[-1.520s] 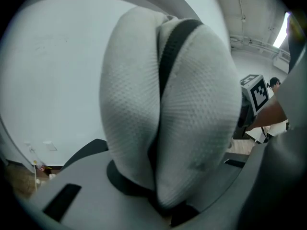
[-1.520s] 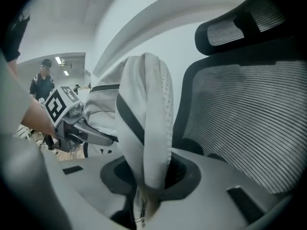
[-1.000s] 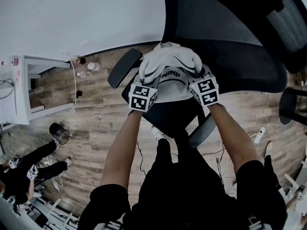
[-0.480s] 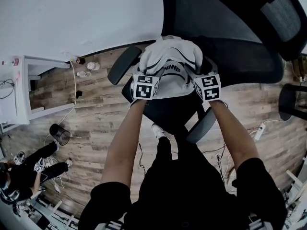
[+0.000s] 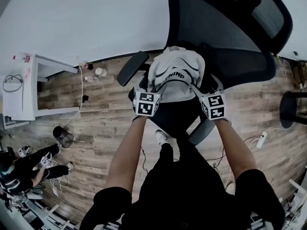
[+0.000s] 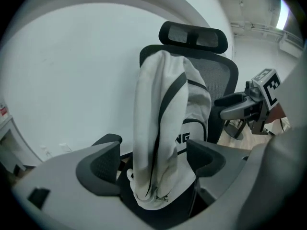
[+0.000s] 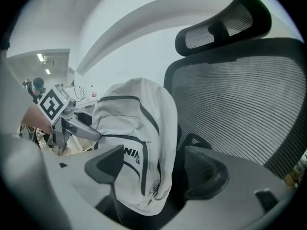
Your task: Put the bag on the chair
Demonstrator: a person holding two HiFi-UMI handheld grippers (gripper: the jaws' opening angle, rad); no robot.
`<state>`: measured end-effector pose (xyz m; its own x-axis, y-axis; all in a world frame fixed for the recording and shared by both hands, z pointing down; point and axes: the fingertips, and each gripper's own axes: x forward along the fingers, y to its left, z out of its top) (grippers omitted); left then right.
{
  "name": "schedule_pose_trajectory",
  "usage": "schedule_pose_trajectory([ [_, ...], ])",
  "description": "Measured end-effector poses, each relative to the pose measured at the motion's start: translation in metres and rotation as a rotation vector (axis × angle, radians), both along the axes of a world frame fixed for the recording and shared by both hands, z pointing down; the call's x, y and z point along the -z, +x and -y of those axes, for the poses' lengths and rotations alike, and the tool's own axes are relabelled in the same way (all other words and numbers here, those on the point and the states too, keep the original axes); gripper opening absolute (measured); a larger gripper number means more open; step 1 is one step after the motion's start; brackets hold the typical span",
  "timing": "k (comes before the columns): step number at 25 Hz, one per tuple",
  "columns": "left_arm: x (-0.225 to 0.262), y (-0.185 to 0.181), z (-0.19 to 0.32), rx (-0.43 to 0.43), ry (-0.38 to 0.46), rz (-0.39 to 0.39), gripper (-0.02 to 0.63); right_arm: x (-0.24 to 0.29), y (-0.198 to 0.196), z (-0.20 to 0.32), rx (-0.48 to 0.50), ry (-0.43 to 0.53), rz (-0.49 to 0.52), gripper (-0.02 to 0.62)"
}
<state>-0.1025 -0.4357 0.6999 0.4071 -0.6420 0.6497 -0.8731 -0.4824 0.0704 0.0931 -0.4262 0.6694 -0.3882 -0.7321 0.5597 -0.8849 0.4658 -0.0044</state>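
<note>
A white bag (image 5: 175, 75) with dark stripes stands upright on the seat of a black mesh office chair (image 5: 225, 37), leaning against its backrest. My left gripper (image 5: 145, 92) is at the bag's left side and my right gripper (image 5: 205, 89) at its right side. Both have just been opening. In the left gripper view the bag (image 6: 165, 138) hangs in the gap between the wide-apart pads (image 6: 103, 169), untouched. The right gripper view shows the bag (image 7: 139, 143) likewise free between that gripper's pads (image 7: 206, 169). Each gripper sees the other beyond the bag.
The chair's left armrest (image 5: 132, 68) juts out beside my left gripper. A white desk (image 5: 29, 87) and a black bin (image 5: 62, 137) stand at the left on the wooden floor. A person (image 5: 24, 169) sits at lower left. A power strip (image 5: 261, 139) lies at the right.
Both grippers have opened and let go of the bag, then drawn back from it a little. The bag now rests on the seat by itself.
</note>
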Motion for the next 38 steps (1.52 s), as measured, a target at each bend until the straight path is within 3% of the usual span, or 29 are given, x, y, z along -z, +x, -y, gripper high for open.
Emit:
schedule_pose_trajectory([
  [5, 0.036, -0.008, -0.026, 0.008, 0.065, 0.003, 0.425, 0.034, -0.002, -0.021, -0.017, 0.042, 0.035, 0.377],
  [13, 0.082, -0.006, -0.071, 0.004, 0.104, -0.028, 0.421, 0.086, -0.018, -0.060, 0.010, 0.078, 0.090, 0.376],
  [15, 0.105, -0.010, -0.077, 0.029, 0.151, -0.057, 0.353, 0.106, -0.024, -0.065, 0.029, 0.101, 0.096, 0.369],
  [16, 0.118, -0.013, -0.078, 0.048, 0.182, -0.072, 0.294, 0.117, -0.026, -0.068, 0.036, 0.122, 0.100, 0.343],
  [20, 0.164, -0.024, -0.090, 0.100, 0.301, -0.072, 0.106, 0.159, -0.030, -0.080, 0.025, 0.249, 0.144, 0.082],
  [24, 0.192, -0.025, -0.100, 0.087, 0.362, -0.064, 0.025, 0.171, -0.040, -0.091, 0.045, 0.288, 0.131, 0.021],
  [30, 0.213, -0.028, -0.111, 0.083, 0.384, -0.136, 0.023, 0.183, -0.052, -0.099, 0.065, 0.316, 0.142, 0.021],
  [38, 0.217, -0.027, -0.114, 0.053, 0.380, -0.159, 0.023, 0.194, -0.057, -0.090, 0.054, 0.344, 0.140, 0.020],
])
